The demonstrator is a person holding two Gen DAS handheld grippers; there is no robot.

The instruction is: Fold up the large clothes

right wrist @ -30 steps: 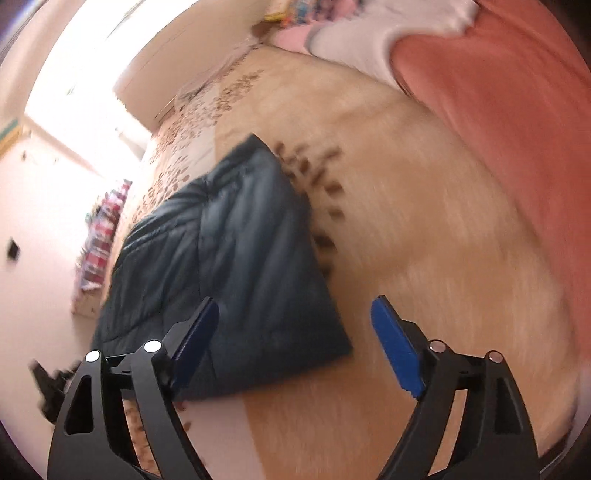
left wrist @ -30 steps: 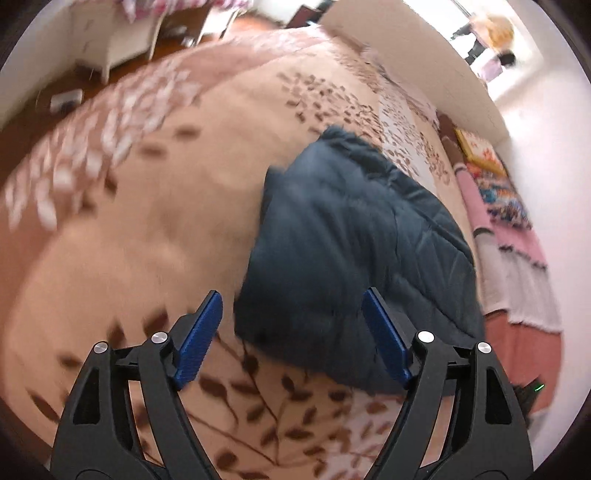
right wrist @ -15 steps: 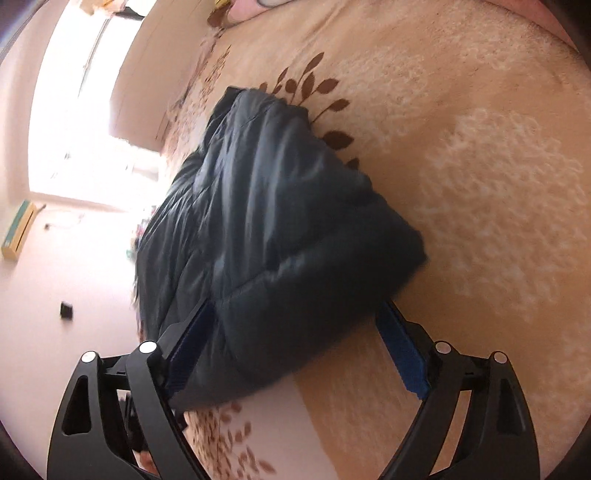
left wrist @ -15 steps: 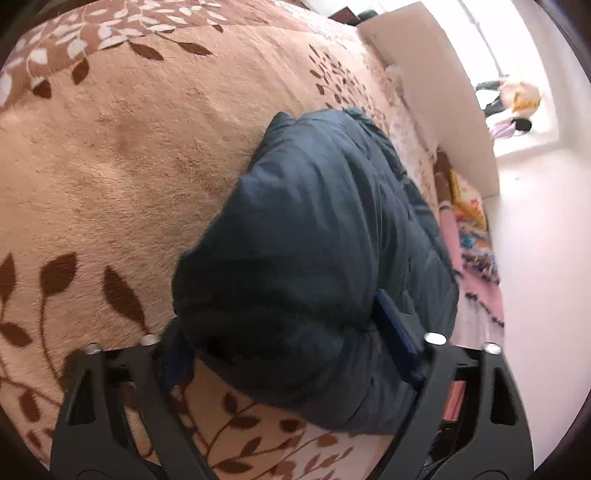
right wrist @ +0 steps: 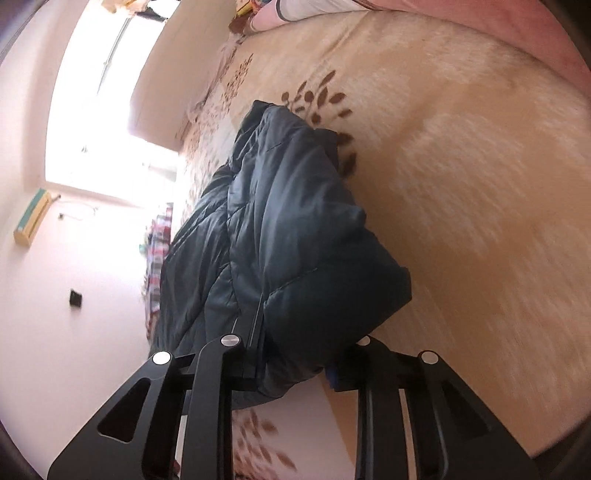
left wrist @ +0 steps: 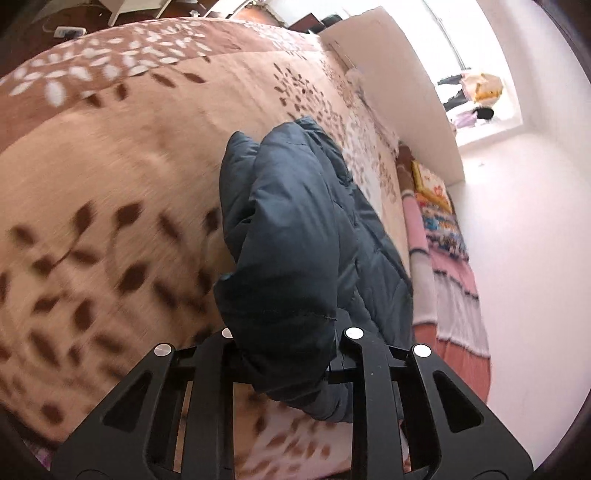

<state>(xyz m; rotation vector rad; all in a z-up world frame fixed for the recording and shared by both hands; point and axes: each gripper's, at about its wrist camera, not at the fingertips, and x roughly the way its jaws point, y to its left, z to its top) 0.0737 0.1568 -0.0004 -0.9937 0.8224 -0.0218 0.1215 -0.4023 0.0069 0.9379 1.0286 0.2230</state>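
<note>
A dark blue quilted puffer jacket (left wrist: 291,236) lies partly folded on a beige blanket with brown leaf prints (left wrist: 110,177). My left gripper (left wrist: 284,354) is shut on the jacket's near corner, which bulges up between the jaws and hides the fingertips. In the right wrist view the same jacket (right wrist: 288,229) fills the middle. My right gripper (right wrist: 295,362) is shut on its other near corner, lifted off the blanket (right wrist: 461,184). The jacket's far end still rests on the bed.
A white headboard (left wrist: 399,88) stands at the bed's far end under a bright window (right wrist: 85,122). Pink and striped bedding (left wrist: 450,280) lies along the bed's side by the white wall. A pink cover (right wrist: 517,22) lies beside the blanket.
Both grippers moved in over the jacket's near edge, closed on its two corners, and lifted that edge off the blanket. The jacket now bunches up between the jaws.
</note>
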